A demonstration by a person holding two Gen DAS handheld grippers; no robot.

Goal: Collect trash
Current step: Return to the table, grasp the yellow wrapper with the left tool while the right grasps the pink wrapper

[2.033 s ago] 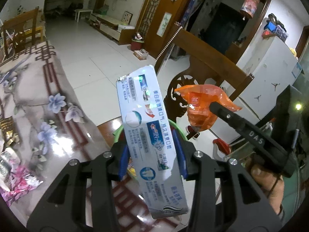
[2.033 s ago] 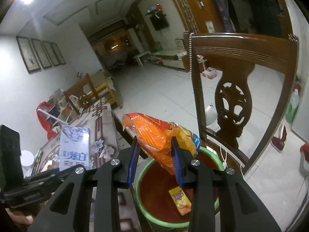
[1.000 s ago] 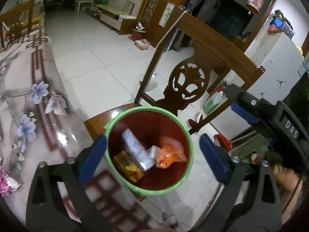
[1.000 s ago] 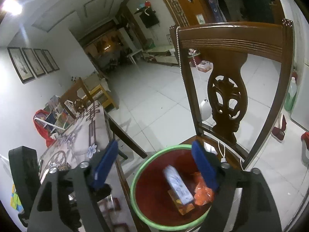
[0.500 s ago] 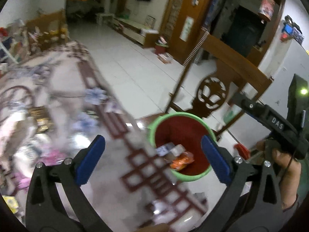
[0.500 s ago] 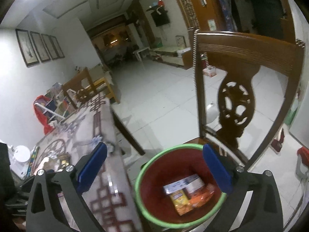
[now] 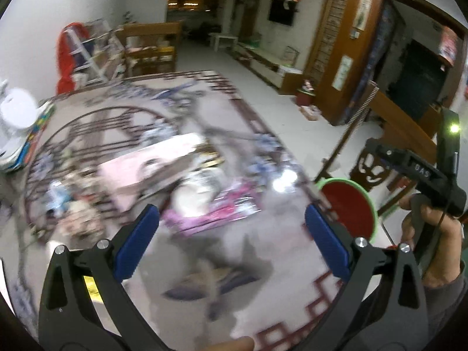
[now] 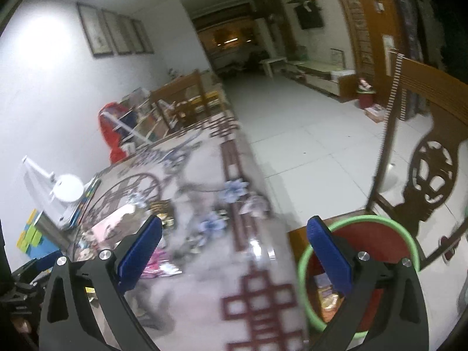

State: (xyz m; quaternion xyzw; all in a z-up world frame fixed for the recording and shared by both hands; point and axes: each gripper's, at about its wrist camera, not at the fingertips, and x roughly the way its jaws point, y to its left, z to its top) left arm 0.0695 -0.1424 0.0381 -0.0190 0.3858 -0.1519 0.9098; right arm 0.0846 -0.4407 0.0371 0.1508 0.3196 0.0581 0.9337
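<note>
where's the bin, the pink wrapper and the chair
bin [image 8: 358,219]: right wrist view, on its green rim at the far side
pink wrapper [image 7: 231,209]: left wrist view, on its blurred middle
chair [image 8: 433,172]: right wrist view, on the carved back panel

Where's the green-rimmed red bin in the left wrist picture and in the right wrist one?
Left wrist: bin at right of centre, beyond the table edge, beside the right finger.
Right wrist: bin at lower right, partly behind the right finger.
Shared landmark: carved wooden chair behind it.
</note>
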